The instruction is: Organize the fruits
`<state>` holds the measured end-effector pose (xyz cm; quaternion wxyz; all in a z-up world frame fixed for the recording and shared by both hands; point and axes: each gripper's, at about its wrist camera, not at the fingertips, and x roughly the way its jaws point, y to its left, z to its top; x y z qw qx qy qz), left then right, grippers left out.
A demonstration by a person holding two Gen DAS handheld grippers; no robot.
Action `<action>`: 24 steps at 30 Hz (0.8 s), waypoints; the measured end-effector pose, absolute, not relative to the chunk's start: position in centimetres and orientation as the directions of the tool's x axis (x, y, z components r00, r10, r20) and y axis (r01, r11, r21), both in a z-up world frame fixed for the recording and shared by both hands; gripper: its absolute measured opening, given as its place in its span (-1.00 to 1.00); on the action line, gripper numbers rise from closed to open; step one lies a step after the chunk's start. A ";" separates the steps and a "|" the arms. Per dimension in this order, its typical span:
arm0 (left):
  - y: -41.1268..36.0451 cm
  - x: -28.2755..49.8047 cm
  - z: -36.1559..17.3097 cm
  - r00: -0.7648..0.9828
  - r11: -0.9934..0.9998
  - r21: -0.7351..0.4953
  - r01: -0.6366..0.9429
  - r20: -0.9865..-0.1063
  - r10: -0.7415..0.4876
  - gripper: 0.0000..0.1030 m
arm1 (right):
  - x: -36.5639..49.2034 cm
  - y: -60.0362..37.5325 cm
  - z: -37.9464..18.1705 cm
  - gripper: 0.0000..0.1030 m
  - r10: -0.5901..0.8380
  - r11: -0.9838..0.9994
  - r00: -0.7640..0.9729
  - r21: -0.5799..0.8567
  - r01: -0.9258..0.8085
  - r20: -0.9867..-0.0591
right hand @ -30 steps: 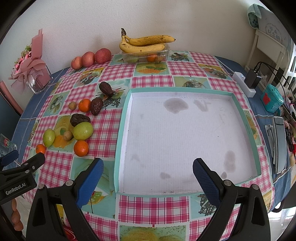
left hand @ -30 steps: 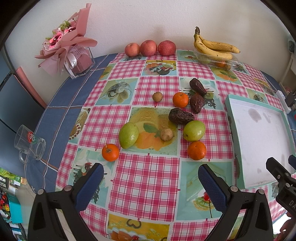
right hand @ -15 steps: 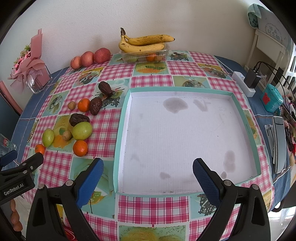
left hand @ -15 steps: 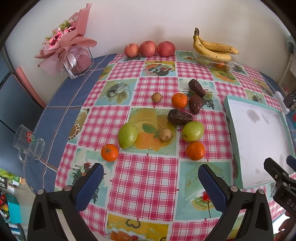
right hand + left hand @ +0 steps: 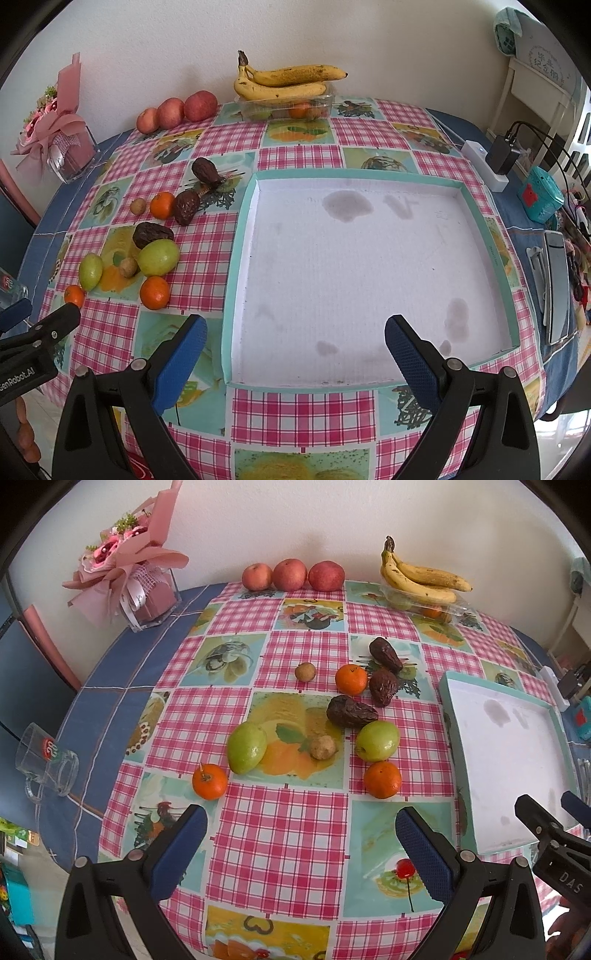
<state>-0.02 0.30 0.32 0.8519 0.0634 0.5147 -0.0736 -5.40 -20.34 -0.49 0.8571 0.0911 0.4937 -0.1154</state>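
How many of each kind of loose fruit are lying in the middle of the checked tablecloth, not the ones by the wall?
Round orange tangerines: 3
Smooth green oval fruits: 2
Wrinkled dark brown fruits: 3
Small round tan fruits: 2
Total: 10

Bare tray (image 5: 354,258) floor (fruit cluster (image 5: 159,256) just left)

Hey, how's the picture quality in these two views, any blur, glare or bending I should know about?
Left wrist view: sharp and evenly lit, soft shadows under the fruit; fisheye bows the checked tablecloth, corners go black. Right wrist view: equally sharp, the white tray looks bright but its stains stay readable; its straight rims curve outward, and the window side at far right is washed out.
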 end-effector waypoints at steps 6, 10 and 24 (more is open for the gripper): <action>1.1 0.2 0.3 0.462 0.984 0.015 0.176 -0.884 -0.069 1.00 | -5.1 -20.1 -0.7 0.89 -0.123 0.956 0.474 0.023 0.291 -0.872; 2.3 0.3 1.1 0.524 0.989 0.003 0.147 -0.848 -0.075 1.00 | -5.0 -20.1 -0.5 0.89 -0.128 0.955 0.487 0.025 0.296 -0.864; 7.3 1.2 1.1 0.626 0.987 -0.136 0.084 -0.764 -0.158 1.00 | -2.3 -17.8 0.5 0.89 -0.066 0.976 0.558 0.064 0.210 -0.827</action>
